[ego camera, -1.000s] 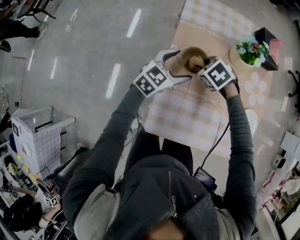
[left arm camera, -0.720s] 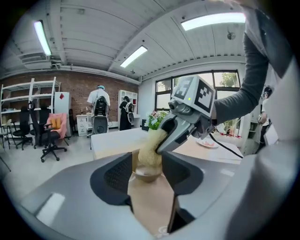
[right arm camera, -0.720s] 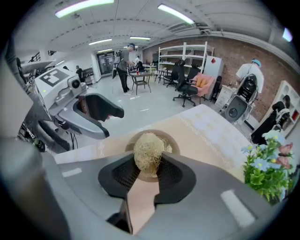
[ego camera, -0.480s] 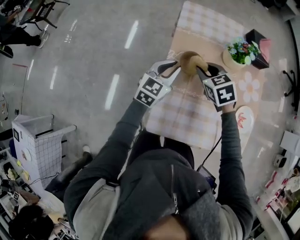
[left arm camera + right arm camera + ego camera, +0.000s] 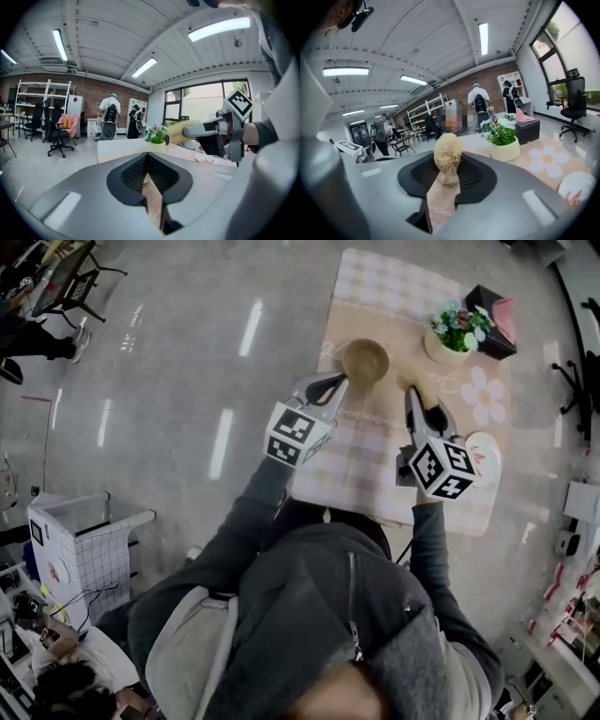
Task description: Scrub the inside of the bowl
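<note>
The brown bowl [image 5: 365, 362] stands upright on the checked tablecloth [image 5: 375, 460], apart from both grippers. My left gripper [image 5: 337, 383] hovers just left of the bowl's rim. Its jaws are shut together with nothing between them [image 5: 148, 174]. My right gripper [image 5: 411, 396] is to the right of the bowl and shut on a straw-coloured scrubber [image 5: 448, 152], whose round head sticks out past the pads. The left gripper view shows the right gripper [image 5: 192, 131] and the scrubber [image 5: 180, 131] held level above the table. Neither gripper view shows the bowl.
A potted flower [image 5: 453, 329] and a dark box [image 5: 491, 306] stand at the table's far right. A white plate [image 5: 485, 458] lies near the right edge. People, chairs and shelves fill the room beyond the table.
The scrubber has come out of the bowl as my right gripper rose and drew back to the right. The bowl, earlier tilted between the grippers, now sits alone. The left gripper's jaws have closed.
</note>
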Tool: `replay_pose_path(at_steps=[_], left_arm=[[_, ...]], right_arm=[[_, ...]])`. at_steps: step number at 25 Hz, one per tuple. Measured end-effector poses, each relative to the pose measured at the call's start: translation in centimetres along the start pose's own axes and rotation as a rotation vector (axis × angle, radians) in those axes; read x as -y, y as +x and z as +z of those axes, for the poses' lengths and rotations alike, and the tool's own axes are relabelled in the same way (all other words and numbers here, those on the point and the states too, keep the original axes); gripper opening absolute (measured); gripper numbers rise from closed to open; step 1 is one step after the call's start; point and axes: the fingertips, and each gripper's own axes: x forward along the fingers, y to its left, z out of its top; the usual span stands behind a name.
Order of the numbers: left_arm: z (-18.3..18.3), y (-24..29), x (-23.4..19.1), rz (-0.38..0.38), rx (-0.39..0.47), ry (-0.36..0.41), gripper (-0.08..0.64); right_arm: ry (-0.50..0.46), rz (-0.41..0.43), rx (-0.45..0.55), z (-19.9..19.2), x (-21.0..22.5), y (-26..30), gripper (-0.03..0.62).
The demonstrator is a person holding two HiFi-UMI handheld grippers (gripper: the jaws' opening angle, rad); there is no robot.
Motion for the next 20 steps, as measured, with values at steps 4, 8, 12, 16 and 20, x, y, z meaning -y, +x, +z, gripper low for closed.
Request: replay_pose_path(at_steps=[4, 8, 12, 16, 20], left_arm=[[-0.1, -0.6, 2.3, -0.016, 0.022, -0.006, 0.011], [-1.1, -0.7, 4.4, -0.034, 0.015, -0.015, 0.011], [-1.9, -0.4, 5.5, -0.043, -0.006, -0.031, 0.011], [-2.2, 0.0, 5.7, -0.046, -0.018, -0.017, 0.011], [-1.9, -0.2, 5.6, -0.048, -0.022, -0.012, 0.011]], right_arm=[[0.023, -0.029, 0.049, -1.8, 0.0, -2.4, 0.101], [0.047, -0.057, 0.085, -3.3, -0.3, -3.7, 0.1], [0.028, -0.081, 0.07, -4.4, -0.6, -3.7, 0.1], [0.005, -0.085, 0.052, -4.8, -0.8, -3.7, 0.098], [-0.013, -0.085, 0.035, -5.1, -0.7, -3.6, 0.098]])
